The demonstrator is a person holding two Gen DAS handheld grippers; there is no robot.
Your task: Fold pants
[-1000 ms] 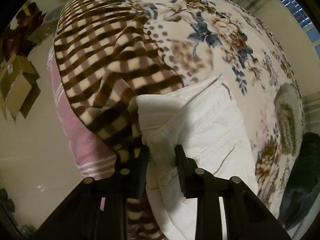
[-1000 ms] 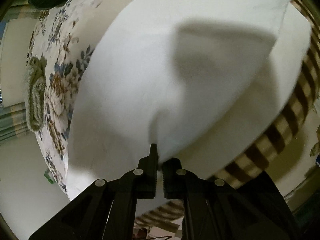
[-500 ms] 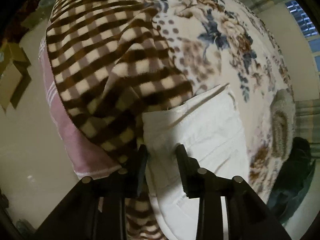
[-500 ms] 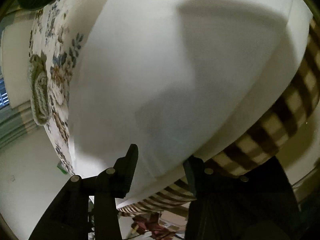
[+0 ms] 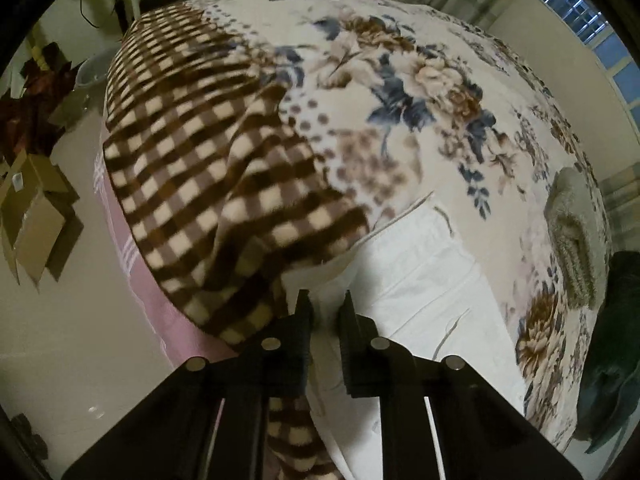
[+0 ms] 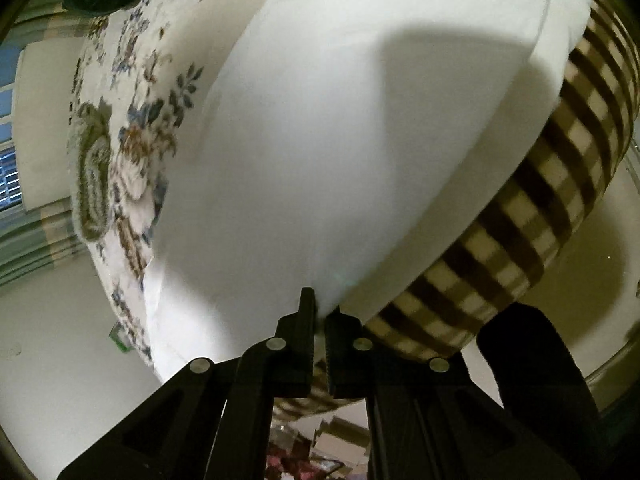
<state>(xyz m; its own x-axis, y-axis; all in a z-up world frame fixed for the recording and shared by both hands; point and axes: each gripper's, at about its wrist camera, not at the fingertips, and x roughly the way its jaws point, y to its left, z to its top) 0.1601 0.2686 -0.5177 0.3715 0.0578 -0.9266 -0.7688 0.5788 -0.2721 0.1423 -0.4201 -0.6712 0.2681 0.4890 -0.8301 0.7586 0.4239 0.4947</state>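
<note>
Both my grippers have closed since a moment ago — right gripper (image 6: 320, 312) pinches the pants (image 6: 340, 140), left gripper (image 5: 325, 312) narrowly clamps their edge (image 5: 400, 280).

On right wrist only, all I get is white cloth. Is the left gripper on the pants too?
Observer: Yes. The left gripper has white pants fabric between its narrowly parted fingers, near the edge of the brown checked blanket.
Operator: Which part of the pants?
Observer: The end with seams and stitching lies ahead of it on the floral blanket.
Operator: Anything else on the bed over there?
Observer: A folded grey-green knit item at the far right, clear of the pants.
Operator: Right gripper looks shut to me.
Observer: Agreed: the right gripper pinches the white fabric's lower edge.
</note>
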